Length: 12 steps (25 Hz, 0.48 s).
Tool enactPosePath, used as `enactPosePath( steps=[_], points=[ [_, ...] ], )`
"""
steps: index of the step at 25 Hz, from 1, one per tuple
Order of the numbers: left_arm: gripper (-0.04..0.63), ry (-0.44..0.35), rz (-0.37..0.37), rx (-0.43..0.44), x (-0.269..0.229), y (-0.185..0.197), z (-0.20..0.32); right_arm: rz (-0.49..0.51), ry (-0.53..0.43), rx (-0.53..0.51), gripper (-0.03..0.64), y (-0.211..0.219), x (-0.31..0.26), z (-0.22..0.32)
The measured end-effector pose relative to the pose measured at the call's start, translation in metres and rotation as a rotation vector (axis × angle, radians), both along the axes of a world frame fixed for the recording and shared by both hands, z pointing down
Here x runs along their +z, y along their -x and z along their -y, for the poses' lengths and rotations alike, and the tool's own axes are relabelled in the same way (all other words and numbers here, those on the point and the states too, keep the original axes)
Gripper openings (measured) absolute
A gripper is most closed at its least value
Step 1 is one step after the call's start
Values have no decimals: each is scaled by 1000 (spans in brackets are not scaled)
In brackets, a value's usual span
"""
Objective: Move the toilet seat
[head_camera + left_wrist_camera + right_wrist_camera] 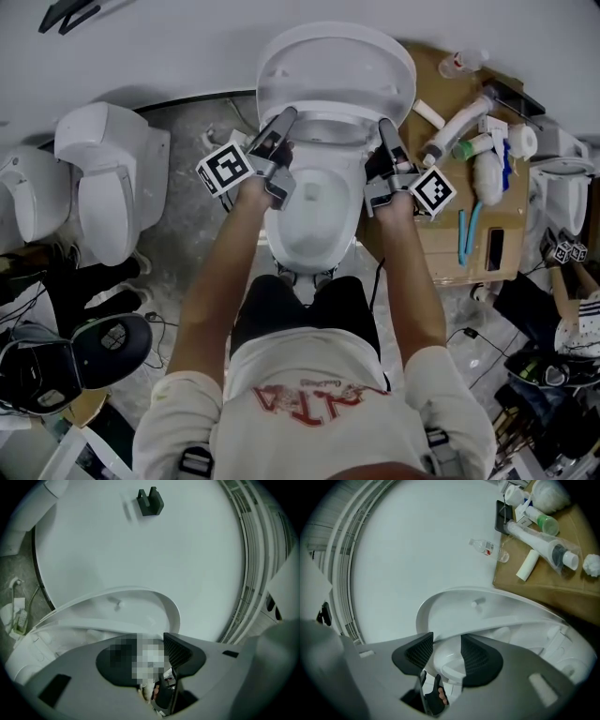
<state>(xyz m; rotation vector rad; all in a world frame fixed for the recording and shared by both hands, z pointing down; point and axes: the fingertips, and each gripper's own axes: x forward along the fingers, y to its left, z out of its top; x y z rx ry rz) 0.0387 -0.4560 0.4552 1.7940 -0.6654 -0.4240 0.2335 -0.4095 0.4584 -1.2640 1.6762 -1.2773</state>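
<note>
While you hold both tools level, the toilet bowl (314, 220) lies open just below and between them, white inside. To the right of your right gripper (385, 129), a cardboard box (441, 239) carries white tubes (455, 127) and a plastic bottle (461, 62). The toilet seat (337, 70) stands tipped up ahead of the jaws, underside facing you, long axis running up and away. Your right gripper's jaws clamp its right edge; your left gripper (284, 120) grips its left edge.
</note>
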Motion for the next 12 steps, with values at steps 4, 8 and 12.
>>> enactPosePath(
  steps=[4,8,12],
  points=[
    [178,9,12,7,0,-6,16,15,1,2,183,-5,0,18],
    [178,9,22,9,1,-8,24,31,8,5,183,-7,1,26],
    [178,5,36,15,2,-9,31,46,7,6,181,-7,1,34]
  ],
)
